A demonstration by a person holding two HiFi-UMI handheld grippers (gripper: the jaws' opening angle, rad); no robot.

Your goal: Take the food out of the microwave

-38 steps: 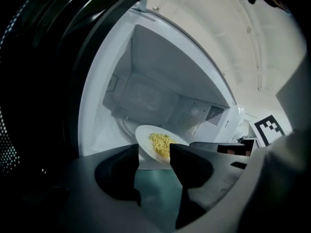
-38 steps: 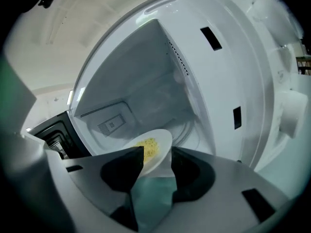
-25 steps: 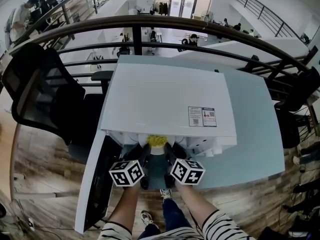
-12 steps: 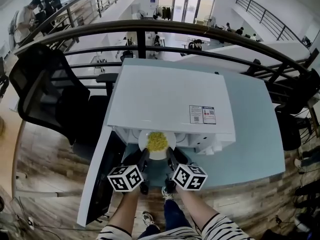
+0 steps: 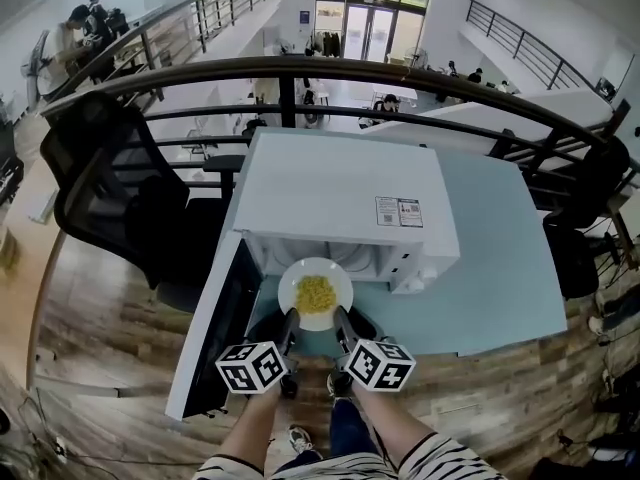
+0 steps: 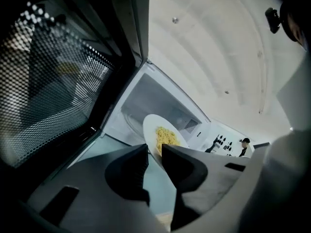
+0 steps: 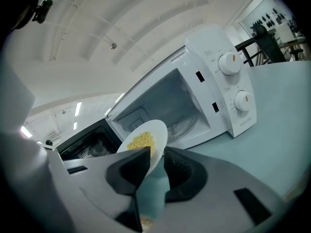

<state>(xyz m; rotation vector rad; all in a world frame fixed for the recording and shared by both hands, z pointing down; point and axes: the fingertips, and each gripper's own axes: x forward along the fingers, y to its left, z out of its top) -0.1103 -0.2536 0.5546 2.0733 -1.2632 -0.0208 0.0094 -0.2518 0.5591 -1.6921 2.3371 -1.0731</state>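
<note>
A white plate (image 5: 315,293) with yellow food (image 5: 316,292) hangs in front of the open white microwave (image 5: 340,203), above the light blue table (image 5: 495,268). My left gripper (image 5: 289,319) grips the plate's near left rim, its jaws still closing on it. My right gripper (image 5: 340,319) is shut on the near right rim. In the left gripper view the plate (image 6: 163,134) stands edge-on between the jaws of my left gripper (image 6: 155,155). In the right gripper view the plate (image 7: 146,137) sits the same way in my right gripper (image 7: 156,157). The microwave's cavity (image 7: 180,106) holds nothing.
The microwave's door (image 5: 215,338) swings out to the left, past the table's front edge. Two knobs (image 7: 229,62) are on its right panel. A black office chair (image 5: 100,178) stands left of the table. A dark railing (image 5: 300,68) curves behind it.
The plate has come out of the microwave toward me and slightly up, carried by both grippers. It was mostly inside the cavity a second ago and is now fully outside.
</note>
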